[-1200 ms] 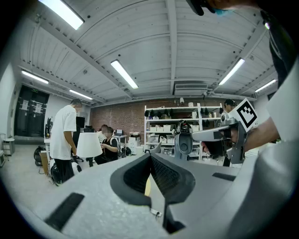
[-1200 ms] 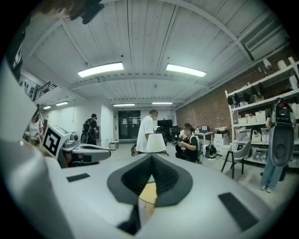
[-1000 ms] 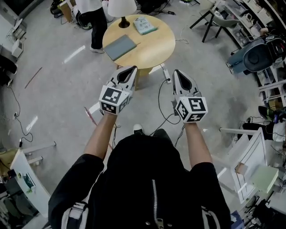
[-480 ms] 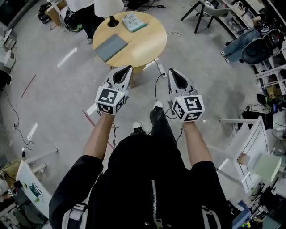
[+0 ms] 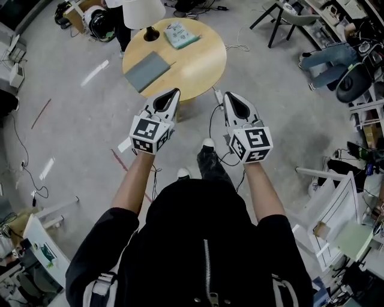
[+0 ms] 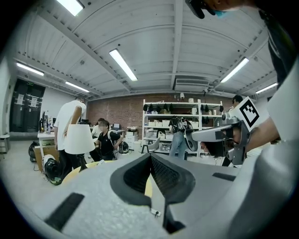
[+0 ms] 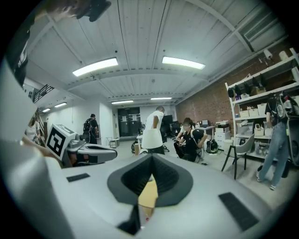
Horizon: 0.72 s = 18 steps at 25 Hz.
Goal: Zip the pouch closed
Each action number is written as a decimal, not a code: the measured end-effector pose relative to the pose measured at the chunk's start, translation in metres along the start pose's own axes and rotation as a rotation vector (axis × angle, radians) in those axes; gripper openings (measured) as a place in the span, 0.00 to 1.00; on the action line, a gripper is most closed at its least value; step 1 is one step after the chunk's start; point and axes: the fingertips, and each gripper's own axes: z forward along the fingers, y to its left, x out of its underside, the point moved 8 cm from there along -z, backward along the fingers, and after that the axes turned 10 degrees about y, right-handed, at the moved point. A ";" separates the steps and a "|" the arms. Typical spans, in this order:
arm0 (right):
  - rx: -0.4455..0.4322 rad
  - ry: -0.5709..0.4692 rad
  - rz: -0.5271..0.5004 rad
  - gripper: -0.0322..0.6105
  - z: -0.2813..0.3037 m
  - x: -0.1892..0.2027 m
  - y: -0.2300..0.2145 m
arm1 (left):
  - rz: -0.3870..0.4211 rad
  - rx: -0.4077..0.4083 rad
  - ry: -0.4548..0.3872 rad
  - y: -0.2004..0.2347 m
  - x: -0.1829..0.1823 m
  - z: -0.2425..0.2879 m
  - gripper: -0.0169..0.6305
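The grey pouch (image 5: 146,70) and the round bench (image 5: 198,60) under it lie nearer to both grippers than a second ago. The person carrying my rig has stepped forward, and a shoe (image 5: 207,144) now shows ahead of the body. In the head view the tip of the left gripper (image 5: 175,92) now overlaps the bench's near edge. The right gripper (image 5: 230,96) sits just off that edge, to the right. I read this as the approach only: neither gripper touches the pouch, and the zipping has not begun. Both pairs of jaws are pressed together with nothing held. Each gripper view shows only a sliver of yellow bench top through the gap behind them, so I judge they must part before either can take hold. The pouch lies flat on the left half of the bench, on the near side of the lamp (image 5: 144,12), with a teal packet (image 5: 180,33) beyond it to the right. From the head view I cannot make out the zip line or its slider, nor how far the pouch stands open. Each gripper's own body blocks the pouch in its view.
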 end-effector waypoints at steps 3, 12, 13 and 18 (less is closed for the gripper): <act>-0.030 0.004 -0.020 0.06 0.021 -0.008 -0.023 | -0.013 -0.022 0.006 0.008 -0.009 0.026 0.03; -0.185 0.030 -0.069 0.06 0.083 -0.033 -0.092 | -0.069 -0.146 0.030 0.021 -0.032 0.093 0.04; -0.203 0.033 -0.074 0.06 0.090 -0.036 -0.096 | -0.074 -0.160 0.033 0.023 -0.034 0.096 0.04; -0.274 0.043 -0.084 0.06 0.118 -0.044 -0.113 | -0.098 -0.222 0.050 0.032 -0.036 0.107 0.04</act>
